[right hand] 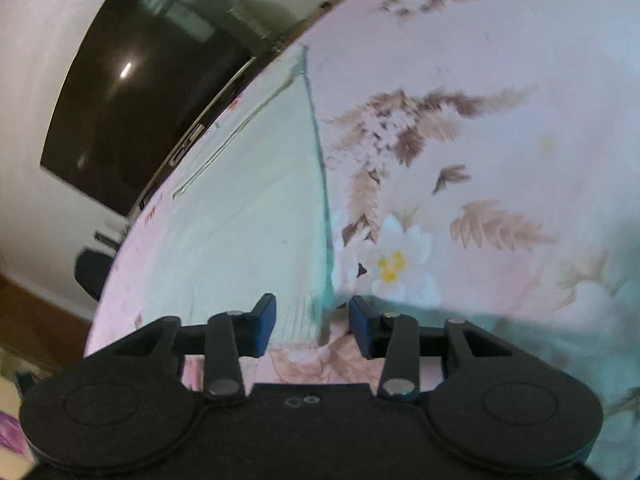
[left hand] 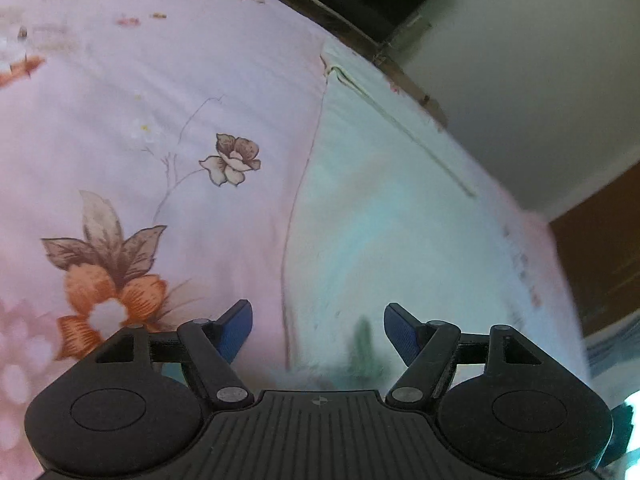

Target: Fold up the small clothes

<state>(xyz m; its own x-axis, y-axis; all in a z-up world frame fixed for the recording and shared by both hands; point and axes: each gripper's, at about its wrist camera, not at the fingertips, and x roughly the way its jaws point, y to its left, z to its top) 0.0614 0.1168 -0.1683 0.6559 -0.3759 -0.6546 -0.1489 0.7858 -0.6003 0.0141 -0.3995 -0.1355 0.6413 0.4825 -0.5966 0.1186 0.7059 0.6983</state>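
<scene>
A pale mint-green small garment [left hand: 384,216] lies flat on the pink floral bedsheet [left hand: 120,128]. In the left wrist view my left gripper [left hand: 318,330] is open, its blue pads straddling the garment's left edge near its bottom corner, low over it. In the right wrist view the same garment [right hand: 240,200] lies to the left. My right gripper [right hand: 312,324] is open with the garment's right edge and near corner between its pads. Neither gripper holds anything.
The bed's far edge [left hand: 352,36] runs close behind the garment, with a white wall [left hand: 520,60] beyond. A dark television screen [right hand: 132,92] hangs on the wall. Floral sheet [right hand: 480,160] spreads to the right of the garment.
</scene>
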